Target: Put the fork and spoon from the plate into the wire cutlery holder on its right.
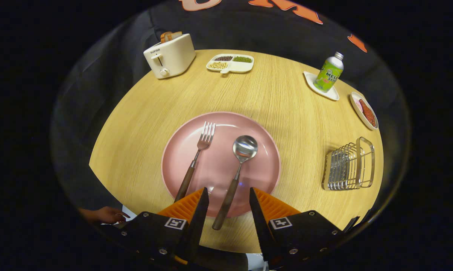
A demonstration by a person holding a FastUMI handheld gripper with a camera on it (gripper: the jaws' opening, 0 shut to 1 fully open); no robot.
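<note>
- The plate (221,158) sat on the table (279,98), just ahead of the gripper (228,197).
- The fork (197,156) lay on the plate's left half, tines pointing away, handle reaching the near rim.
- The spoon (237,169) lay right of the fork, its handle running over the near rim between the parted fingers (187,205), touching neither.
- The wire cutlery holder (348,165) stood right of the plate, apart from it.
- Far left stood a toaster (169,55); right of it a divided dish (230,63).
- Far right, a bottle (329,73) stood on a small tray (321,87); a saucer (364,110) lay between it and the holder.
- A hand (105,215) rested left of the gripper.
</note>
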